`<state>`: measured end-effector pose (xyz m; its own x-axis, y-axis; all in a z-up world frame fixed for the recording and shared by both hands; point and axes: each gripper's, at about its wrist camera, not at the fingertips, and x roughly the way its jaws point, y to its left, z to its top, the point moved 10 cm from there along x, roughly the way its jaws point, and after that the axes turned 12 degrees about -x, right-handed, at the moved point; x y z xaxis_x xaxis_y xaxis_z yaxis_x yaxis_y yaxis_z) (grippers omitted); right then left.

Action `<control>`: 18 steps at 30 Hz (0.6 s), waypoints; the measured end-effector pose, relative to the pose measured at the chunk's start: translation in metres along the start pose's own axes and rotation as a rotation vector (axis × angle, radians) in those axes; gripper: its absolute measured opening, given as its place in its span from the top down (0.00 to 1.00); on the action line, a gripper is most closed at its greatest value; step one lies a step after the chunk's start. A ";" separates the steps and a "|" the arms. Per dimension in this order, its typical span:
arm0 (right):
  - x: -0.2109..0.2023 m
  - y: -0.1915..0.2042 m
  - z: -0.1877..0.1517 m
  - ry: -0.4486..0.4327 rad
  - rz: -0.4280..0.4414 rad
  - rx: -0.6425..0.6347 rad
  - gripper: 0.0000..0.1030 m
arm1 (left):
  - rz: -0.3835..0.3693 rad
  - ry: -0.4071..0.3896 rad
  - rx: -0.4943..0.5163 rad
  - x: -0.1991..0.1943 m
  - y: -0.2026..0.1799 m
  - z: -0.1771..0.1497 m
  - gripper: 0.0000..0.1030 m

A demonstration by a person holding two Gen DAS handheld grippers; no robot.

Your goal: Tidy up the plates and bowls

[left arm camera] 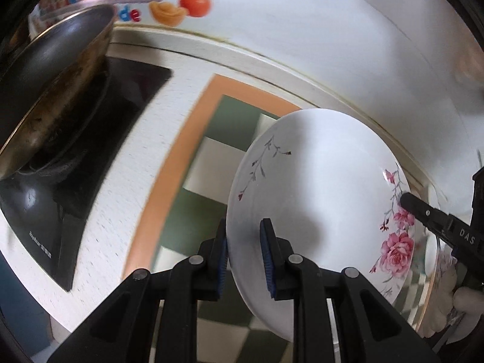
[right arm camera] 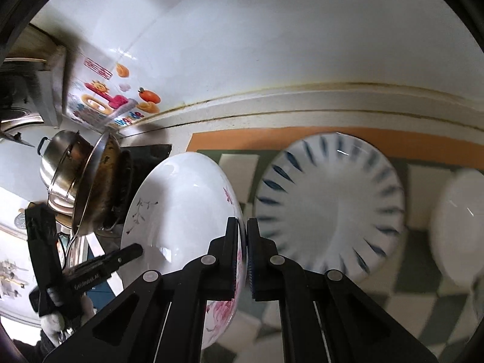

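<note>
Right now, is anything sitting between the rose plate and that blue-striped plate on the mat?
Nothing visible. The rose plate, shut in both the left gripper and right gripper, hangs beside the blue-striped plate, with only checkered mat between them.

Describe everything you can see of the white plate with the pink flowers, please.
The flowered plate is round, white and glossy, and looks ceramic. Pink roses decorate one side of its rim, and a thin grey branch with small dark buds the opposite side. It is lifted off the checked mat and tilted, with its face toward the back wall. The left gripper pinches its rim on the branch side, and the right gripper pinches the rose side. Nothing else seems to touch it.
</note>
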<state>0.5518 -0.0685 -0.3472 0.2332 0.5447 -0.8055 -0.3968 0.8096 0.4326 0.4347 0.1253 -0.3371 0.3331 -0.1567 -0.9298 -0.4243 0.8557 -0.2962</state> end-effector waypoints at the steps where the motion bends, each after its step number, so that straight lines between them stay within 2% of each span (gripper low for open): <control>1: -0.012 -0.003 -0.009 -0.007 -0.001 0.013 0.93 | 0.000 -0.001 0.026 -0.004 -0.008 -0.009 0.83; 4: -0.046 -0.014 -0.043 -0.028 -0.016 0.048 0.93 | -0.004 0.024 0.081 -0.004 -0.027 -0.033 0.83; 10: -0.088 -0.042 -0.110 -0.048 -0.038 0.141 0.93 | -0.007 0.097 0.165 0.011 -0.054 -0.080 0.82; 18: -0.107 -0.084 -0.184 -0.040 -0.072 0.254 0.93 | 0.021 0.161 0.289 0.037 -0.083 -0.126 0.82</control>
<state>0.3966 -0.2350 -0.3717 0.2898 0.4874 -0.8237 -0.1432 0.8730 0.4662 0.3758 -0.0135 -0.3745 0.1792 -0.1938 -0.9645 -0.1658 0.9604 -0.2238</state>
